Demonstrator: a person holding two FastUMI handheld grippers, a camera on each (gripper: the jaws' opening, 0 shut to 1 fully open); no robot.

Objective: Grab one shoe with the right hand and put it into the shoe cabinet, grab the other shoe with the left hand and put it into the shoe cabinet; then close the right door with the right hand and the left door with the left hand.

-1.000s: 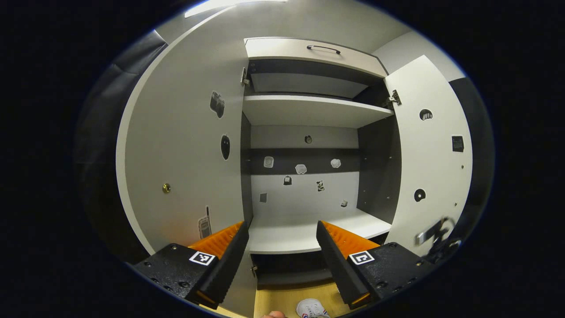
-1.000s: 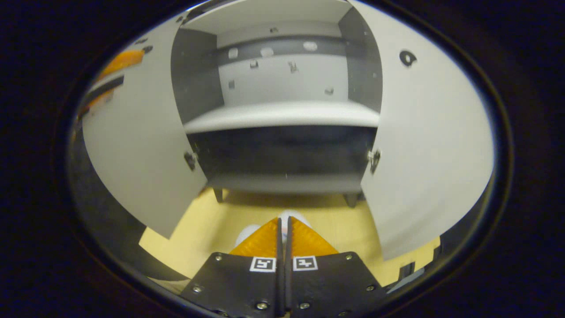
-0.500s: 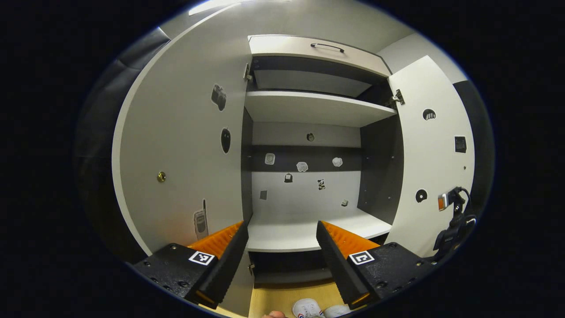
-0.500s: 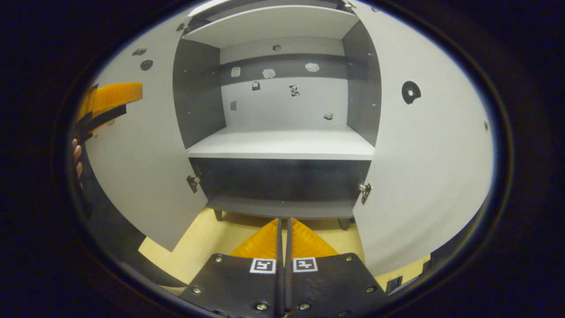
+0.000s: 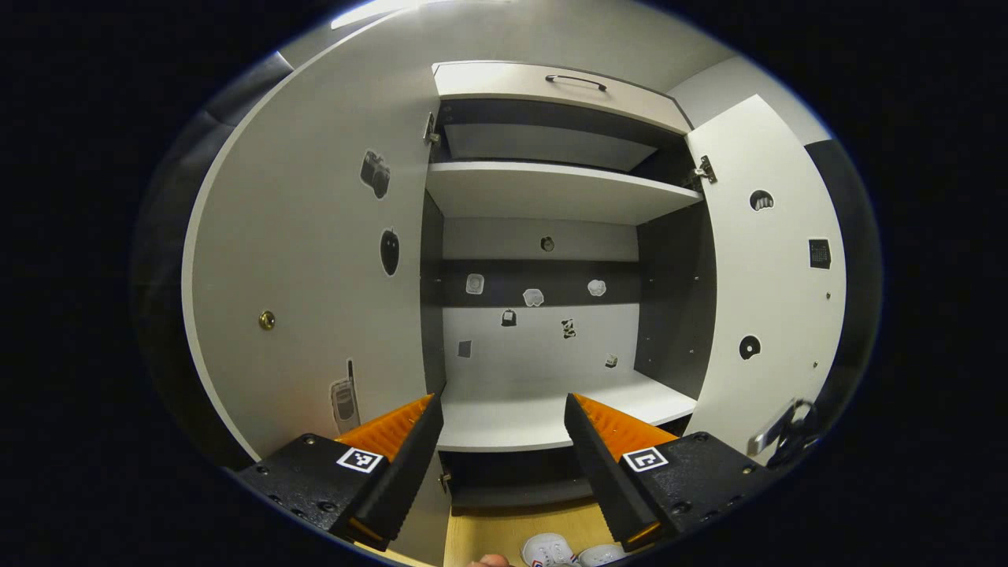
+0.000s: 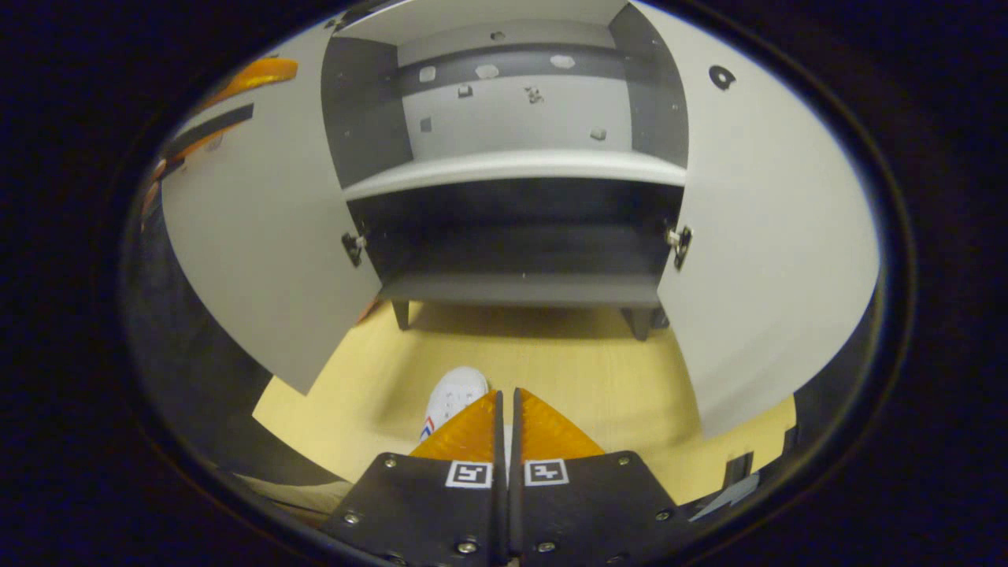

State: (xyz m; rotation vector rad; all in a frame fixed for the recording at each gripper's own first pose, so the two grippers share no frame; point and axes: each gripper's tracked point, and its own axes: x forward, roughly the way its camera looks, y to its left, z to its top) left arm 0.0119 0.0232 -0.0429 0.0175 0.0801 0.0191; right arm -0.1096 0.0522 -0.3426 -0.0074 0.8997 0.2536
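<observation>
Standing wide open, the shoe cabinet (image 5: pixel 543 409) has both doors swung out, the left door (image 5: pixel 315 276) and the right door (image 5: pixel 768 283), and its shelves are bare. The left gripper (image 5: pixel 504 441) hangs in front of the middle shelf with its fingers spread and nothing between them. The right gripper (image 6: pixel 505 409) is pinched together low over the wooden floor (image 6: pixel 567 370); whether it grips anything, I cannot tell. A white shoe (image 6: pixel 453 394) lies on the floor just beside its tips.

A: How many shoes? 
B: Two white shoes (image 5: pixel 550 549) at the bottom of the left gripper view. 
A: Cabinet doors? 
B: Two, the left door (image 5: pixel 315 276) and the right door (image 5: pixel 776 268), both open. 
A: Grippers? 
B: Two: left gripper (image 5: pixel 504 413), right gripper (image 6: pixel 506 398).
</observation>
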